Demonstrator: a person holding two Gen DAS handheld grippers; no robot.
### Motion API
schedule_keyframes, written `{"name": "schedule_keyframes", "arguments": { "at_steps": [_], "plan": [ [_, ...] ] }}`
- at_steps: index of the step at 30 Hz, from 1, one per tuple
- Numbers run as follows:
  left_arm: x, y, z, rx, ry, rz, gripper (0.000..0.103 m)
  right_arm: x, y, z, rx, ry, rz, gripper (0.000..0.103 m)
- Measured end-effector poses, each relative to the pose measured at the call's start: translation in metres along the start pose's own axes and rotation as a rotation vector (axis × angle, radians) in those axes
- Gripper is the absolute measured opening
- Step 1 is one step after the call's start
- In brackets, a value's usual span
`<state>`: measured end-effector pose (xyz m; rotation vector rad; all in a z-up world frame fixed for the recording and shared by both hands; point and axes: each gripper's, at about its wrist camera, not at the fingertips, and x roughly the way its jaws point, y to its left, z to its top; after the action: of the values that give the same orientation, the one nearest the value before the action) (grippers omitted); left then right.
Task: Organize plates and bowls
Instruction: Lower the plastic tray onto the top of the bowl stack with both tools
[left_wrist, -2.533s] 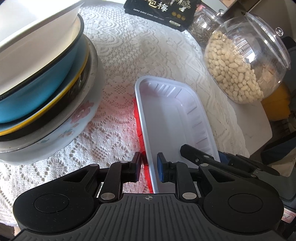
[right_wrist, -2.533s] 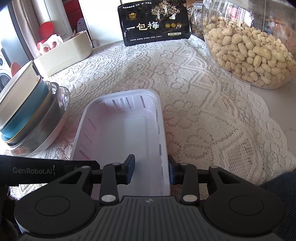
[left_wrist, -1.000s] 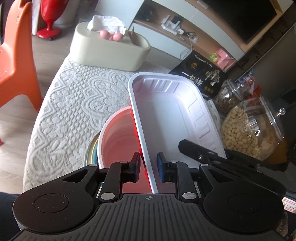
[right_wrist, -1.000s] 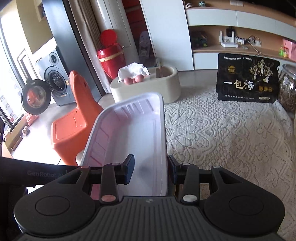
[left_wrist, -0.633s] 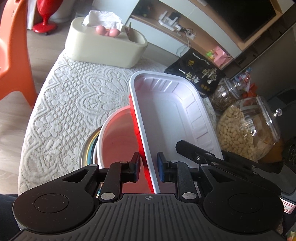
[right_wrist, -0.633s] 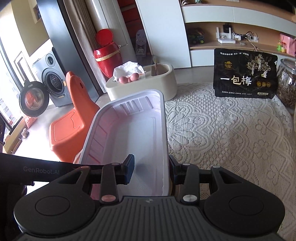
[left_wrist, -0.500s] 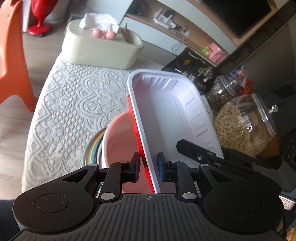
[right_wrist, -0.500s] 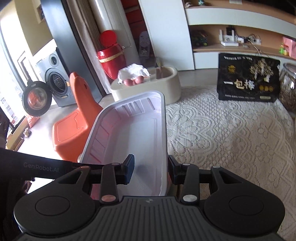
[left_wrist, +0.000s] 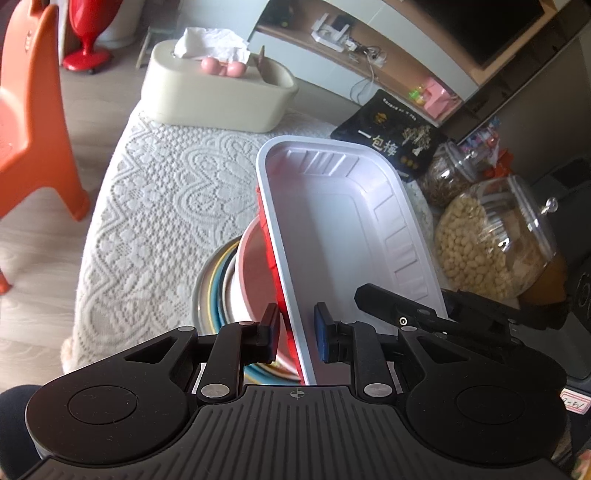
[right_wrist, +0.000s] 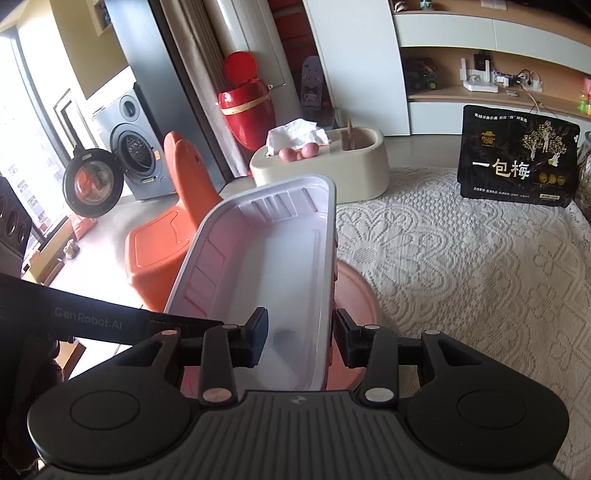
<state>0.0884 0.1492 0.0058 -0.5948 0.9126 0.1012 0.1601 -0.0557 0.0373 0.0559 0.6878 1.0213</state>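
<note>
White lace covers the bench (left_wrist: 155, 206) below your left gripper (left_wrist: 295, 334), which is clenched on the near left rim of a thin moulded plastic tray (left_wrist: 343, 229): white and ribbed inside, red outside, rectangular with rounded corners. The tray hangs tilted above a nested stack of round bowls (left_wrist: 236, 280), the top one glossy white. A clear jar of peanuts (left_wrist: 491, 247) stands to the right.

From your right gripper (right_wrist: 297, 341), clenched on the tray's (right_wrist: 266, 258) right wall, you see the same smooth ribbed shell lifted off the lace, with the top bowl's rounded rim (right_wrist: 356, 295) just under it.
</note>
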Motion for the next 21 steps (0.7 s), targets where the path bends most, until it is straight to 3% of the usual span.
{"name": "schedule_keyframes", "arguments": {
  "at_steps": [5,21],
  "plan": [
    [0.006,0.000,-0.001,-0.009,0.010,0.024,0.022,0.008,0.000,-0.007,0.009,0.035,-0.025,0.040],
    [-0.001,-0.006,-0.005,0.017,-0.019,0.043,0.022,-0.005,0.001,-0.009,0.003,0.016,-0.038,0.040]
  ]
}}
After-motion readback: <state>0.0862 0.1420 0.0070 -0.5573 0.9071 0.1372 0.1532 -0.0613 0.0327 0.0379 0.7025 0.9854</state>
